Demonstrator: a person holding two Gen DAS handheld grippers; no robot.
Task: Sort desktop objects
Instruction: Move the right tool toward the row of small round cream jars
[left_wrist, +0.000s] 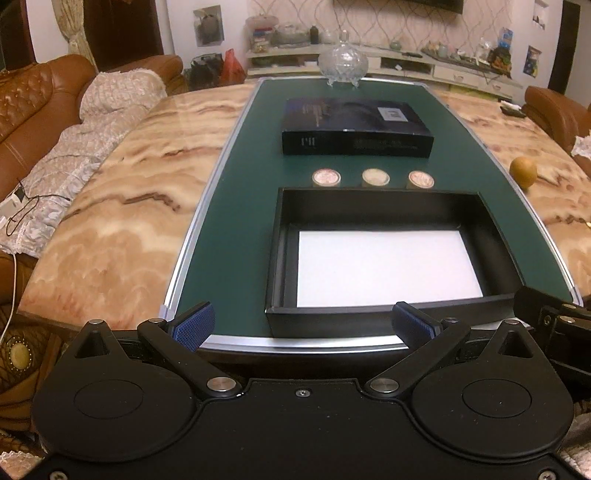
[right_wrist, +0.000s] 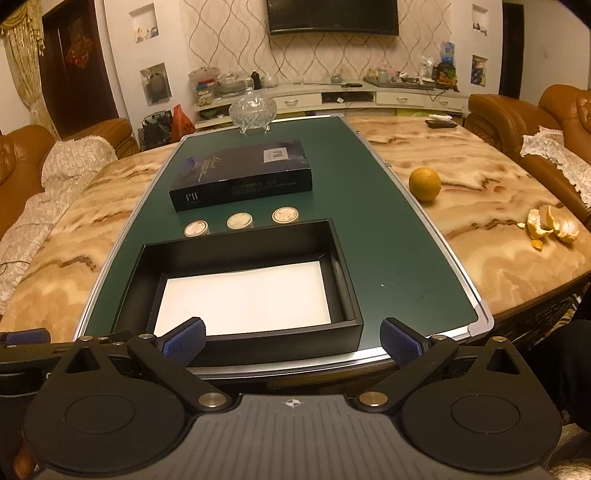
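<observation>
An open black box (left_wrist: 280, 258) with a white liner lies on the green mat (left_wrist: 236, 206), near its front edge; it also shows in the right wrist view (right_wrist: 343, 273). Behind it stand three small round tins (left_wrist: 375, 177) in a row, also seen in the right wrist view (right_wrist: 240, 221). Further back lies a dark closed box (left_wrist: 354, 127), visible from the right too (right_wrist: 243, 173). My left gripper (left_wrist: 303, 326) is open and empty, just short of the open box. My right gripper (right_wrist: 293, 341) is open and empty at the box's near wall.
A glass lidded bowl (left_wrist: 343, 61) stands at the mat's far end. An orange (right_wrist: 424, 183) and orange peel (right_wrist: 552, 227) lie on the marble table (right_wrist: 498, 206) to the right. Sofas flank the table. A remote (right_wrist: 440, 123) lies far right.
</observation>
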